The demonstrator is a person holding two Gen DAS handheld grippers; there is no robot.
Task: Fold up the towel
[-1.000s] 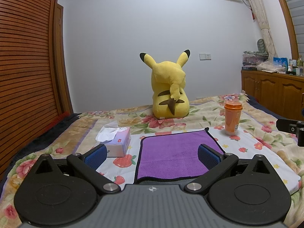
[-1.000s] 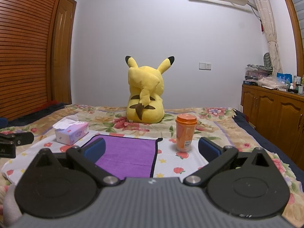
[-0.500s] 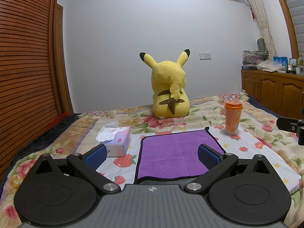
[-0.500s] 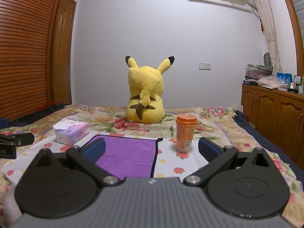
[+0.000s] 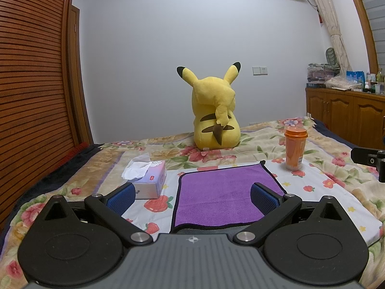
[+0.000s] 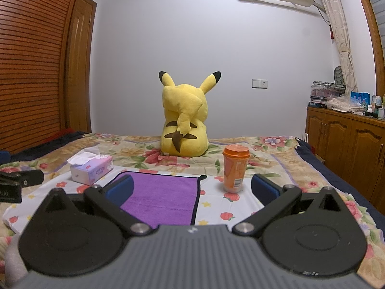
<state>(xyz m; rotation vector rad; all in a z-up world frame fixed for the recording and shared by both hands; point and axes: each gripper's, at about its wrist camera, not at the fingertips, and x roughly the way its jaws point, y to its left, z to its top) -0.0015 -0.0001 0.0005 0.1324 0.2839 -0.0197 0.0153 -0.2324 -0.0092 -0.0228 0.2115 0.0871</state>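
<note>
Towel: laid flat at lower centre, just ahead of the left gripper.
Right gripper: towel seen left of centre.
Jaws: both held wide apart, empty.

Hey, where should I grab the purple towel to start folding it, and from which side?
Judging by its pose, take the towel by its two near corners, coming in low from the near edge. It lies flat and spread out, with that edge closest to both open hand-held grippers, left and right.
</note>
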